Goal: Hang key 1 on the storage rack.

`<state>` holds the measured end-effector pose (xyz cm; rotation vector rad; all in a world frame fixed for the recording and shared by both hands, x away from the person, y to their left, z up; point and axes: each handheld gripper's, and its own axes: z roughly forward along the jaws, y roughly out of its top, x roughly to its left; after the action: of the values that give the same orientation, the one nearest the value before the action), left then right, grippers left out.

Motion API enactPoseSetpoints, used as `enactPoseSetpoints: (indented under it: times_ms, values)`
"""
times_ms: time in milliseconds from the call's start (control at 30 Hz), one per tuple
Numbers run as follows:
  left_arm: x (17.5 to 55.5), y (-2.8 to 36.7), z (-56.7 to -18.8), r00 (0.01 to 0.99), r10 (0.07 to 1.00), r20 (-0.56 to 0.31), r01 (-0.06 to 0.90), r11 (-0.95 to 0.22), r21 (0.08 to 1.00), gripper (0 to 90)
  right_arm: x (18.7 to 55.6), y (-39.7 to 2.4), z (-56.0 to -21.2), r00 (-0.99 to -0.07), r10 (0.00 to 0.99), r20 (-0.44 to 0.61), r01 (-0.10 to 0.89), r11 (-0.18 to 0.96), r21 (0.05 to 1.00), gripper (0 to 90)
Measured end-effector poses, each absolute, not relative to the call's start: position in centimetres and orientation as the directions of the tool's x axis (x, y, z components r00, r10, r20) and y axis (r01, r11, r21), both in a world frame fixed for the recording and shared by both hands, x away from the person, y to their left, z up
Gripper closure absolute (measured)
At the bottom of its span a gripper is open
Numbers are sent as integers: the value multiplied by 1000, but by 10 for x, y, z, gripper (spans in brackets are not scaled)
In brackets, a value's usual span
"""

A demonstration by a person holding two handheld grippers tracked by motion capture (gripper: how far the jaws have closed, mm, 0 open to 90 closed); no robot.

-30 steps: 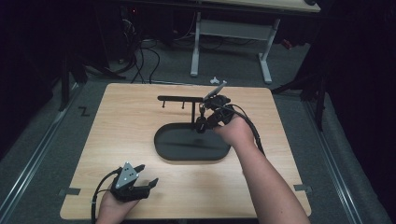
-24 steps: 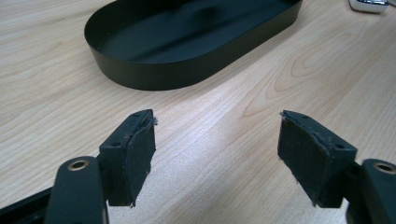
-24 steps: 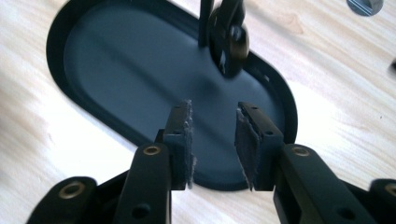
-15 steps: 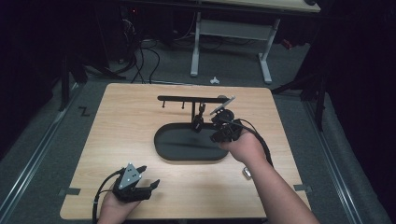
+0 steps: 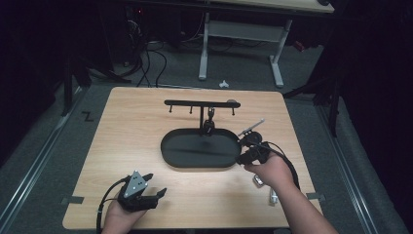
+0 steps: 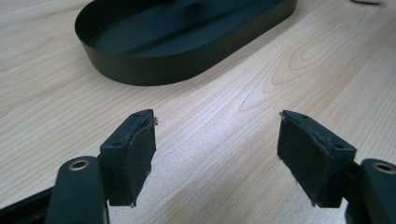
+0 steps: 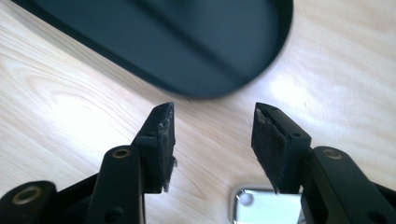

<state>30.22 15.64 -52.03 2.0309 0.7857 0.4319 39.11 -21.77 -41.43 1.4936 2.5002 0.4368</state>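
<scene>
Just below the empty, parted jaws of the right gripper (image 7: 212, 140), which have just been opening, a shiny silver metal piece (image 7: 266, 207) is seen on the light wooden table (image 7: 70, 116), nearer this hand than the open, idle left gripper (image 6: 215, 154).

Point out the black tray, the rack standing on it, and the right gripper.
tray (image 5: 195, 156): high view, bare floor of the oval tray
rack (image 5: 190, 103): high view, its top crossbar
right gripper (image 7: 212, 123): right gripper view, midway between its fingertips
</scene>
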Motion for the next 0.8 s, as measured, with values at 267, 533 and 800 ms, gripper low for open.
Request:
enactPoseSetpoints:
  times_ms: [267, 533, 800]
  values:
    - [302, 155, -521, 741, 672, 11, 363, -414, 835, 284, 383, -255, -441, -406, 914, 3, 864, 382, 329, 489]
    - [302, 154, -522, 745, 667, 16, 362, -425, 830, 285, 378, -293, -456, -327, 945, -32, 893, 320, 316, 535]
    - [302, 152, -524, 752, 659, 19, 362, -437, 823, 285, 376, -319, -464, -283, 957, -68, 905, 290, 311, 896]
